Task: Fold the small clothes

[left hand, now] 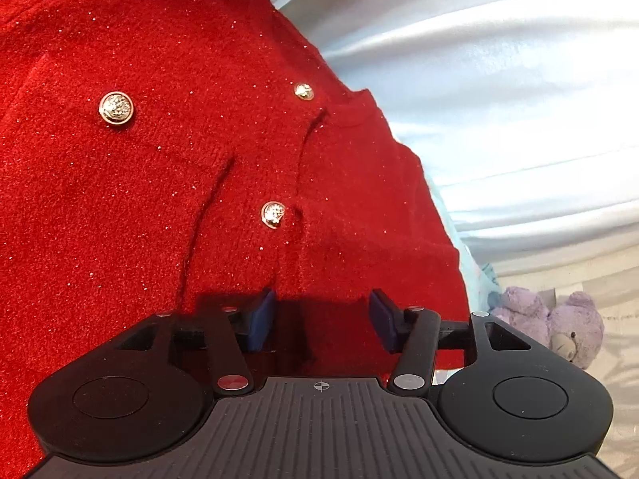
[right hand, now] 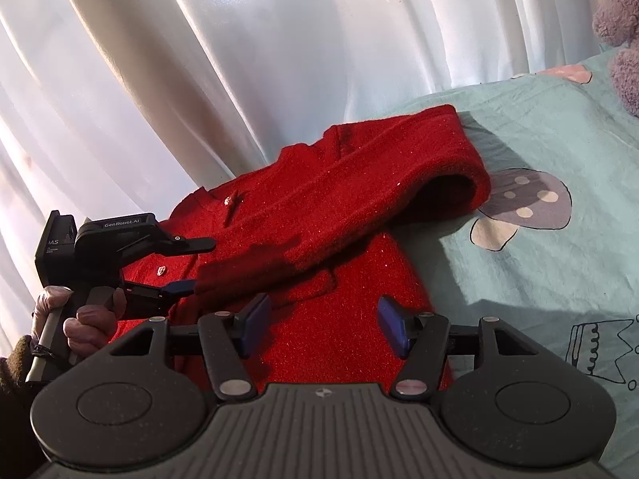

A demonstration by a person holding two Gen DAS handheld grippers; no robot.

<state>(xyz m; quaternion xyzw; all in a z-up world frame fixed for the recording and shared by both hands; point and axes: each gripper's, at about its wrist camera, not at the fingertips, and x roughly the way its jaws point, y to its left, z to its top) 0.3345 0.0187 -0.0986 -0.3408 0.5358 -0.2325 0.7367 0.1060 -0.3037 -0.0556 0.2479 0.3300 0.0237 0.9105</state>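
On the left of the right wrist view, a hand (right hand: 86, 321) holds the left gripper (right hand: 187, 265), jaws apart over the red glittery knit cardigan with gold buttons (right hand: 319, 215). Its folded sleeve edge ends beside a mushroom print on the pale teal printed bedsheet (right hand: 539, 135), bare rightward. The right gripper (right hand: 319, 325) hangs open above the cardigan's near hem.

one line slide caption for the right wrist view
Red cardigan on a mushroom-print sheet, sleeve folded across, both grippers over it.
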